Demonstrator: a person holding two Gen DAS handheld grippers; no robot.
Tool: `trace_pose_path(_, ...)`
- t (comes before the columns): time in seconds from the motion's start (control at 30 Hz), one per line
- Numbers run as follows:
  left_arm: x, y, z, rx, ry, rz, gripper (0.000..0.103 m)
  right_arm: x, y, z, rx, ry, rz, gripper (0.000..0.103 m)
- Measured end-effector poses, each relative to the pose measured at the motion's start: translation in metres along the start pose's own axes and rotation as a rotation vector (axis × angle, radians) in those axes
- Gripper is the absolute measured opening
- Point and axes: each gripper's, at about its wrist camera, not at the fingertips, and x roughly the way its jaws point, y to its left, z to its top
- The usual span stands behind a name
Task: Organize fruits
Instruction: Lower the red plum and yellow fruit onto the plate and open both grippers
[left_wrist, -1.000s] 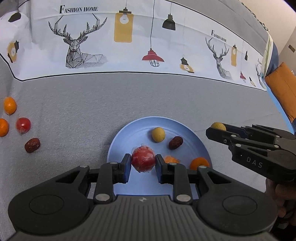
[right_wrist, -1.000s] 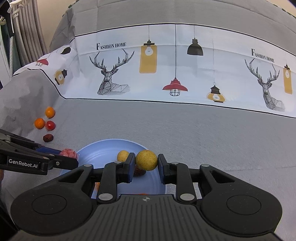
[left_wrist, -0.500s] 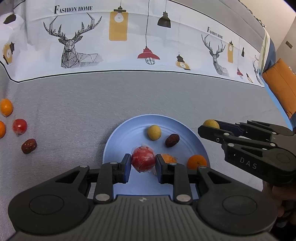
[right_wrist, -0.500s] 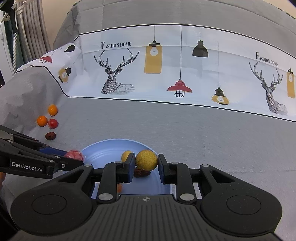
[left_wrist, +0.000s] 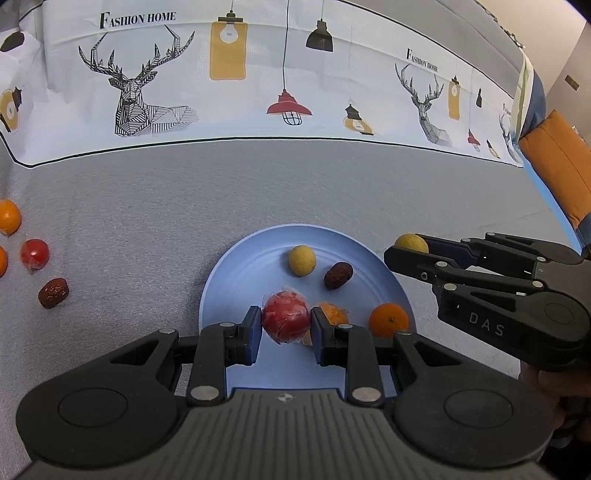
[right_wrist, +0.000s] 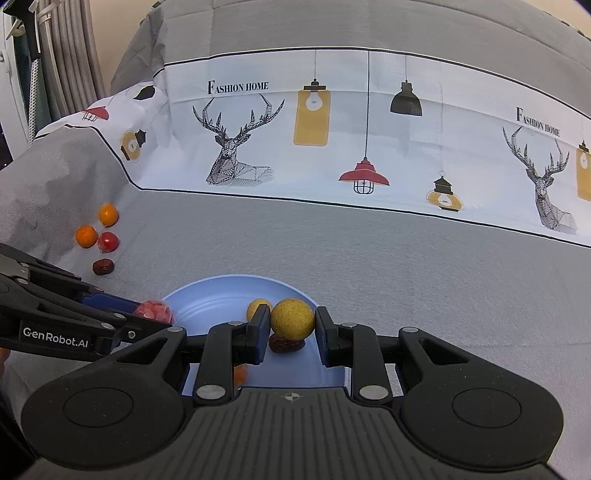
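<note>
The left gripper (left_wrist: 286, 325) is holding a red fruit (left_wrist: 286, 320) between its fingers above the blue plate (left_wrist: 236, 273) at lower centre. The right gripper (right_wrist: 291, 325) is gripping a yellow fruit (right_wrist: 292, 318) over the plate's right edge.

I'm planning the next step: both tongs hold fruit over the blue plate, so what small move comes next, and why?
Probably open the left tongs: their red fruit hangs over a bare part of the blue plate, and the right tongs hold a yellow fruit above a date.

Grey bed cover (left_wrist: 258, 192): blue plate (left_wrist: 229, 280), loose fruits (left_wrist: 33, 254) left.
</note>
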Motion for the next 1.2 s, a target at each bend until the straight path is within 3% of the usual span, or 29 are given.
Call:
trace_pose_path(1.1,0.0013,-0.0019,-0.0017,0.007,0.009,-0.003,0.034,0.0018,0.0031,-0.0011,-0.018,0.007,0.007,0.028)
trace_pose_path(1.2,0.0006,-0.0009,-0.0009,0.006,0.006,-0.002,0.04,0.0016,0.0065,-0.0014,-0.036,0.001,-0.013,0.049)
